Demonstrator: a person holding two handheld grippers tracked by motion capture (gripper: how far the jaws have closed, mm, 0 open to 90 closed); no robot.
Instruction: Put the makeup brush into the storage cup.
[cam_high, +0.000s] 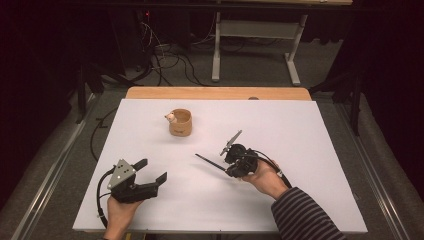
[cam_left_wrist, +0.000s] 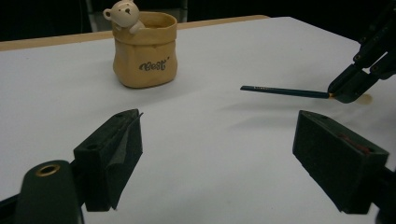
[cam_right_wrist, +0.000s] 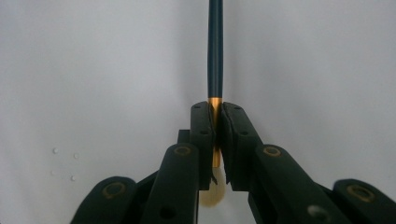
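Observation:
A dark pencil with a gold band sticks out level above the white table sheet. My right gripper is shut on its banded end, and the shaft points straight away from the jaws. A tan sack-shaped pot with a small bear figure on its rim stands upright near the far middle of the sheet. My left gripper rests at the near left, open and holding nothing, with the pot ahead of it and the pencil off to its right.
The white sheet covers a wooden table whose bare edge shows at the back. Beyond it stand a white frame's legs and loose cables on the floor. A striped sleeve enters at the bottom right.

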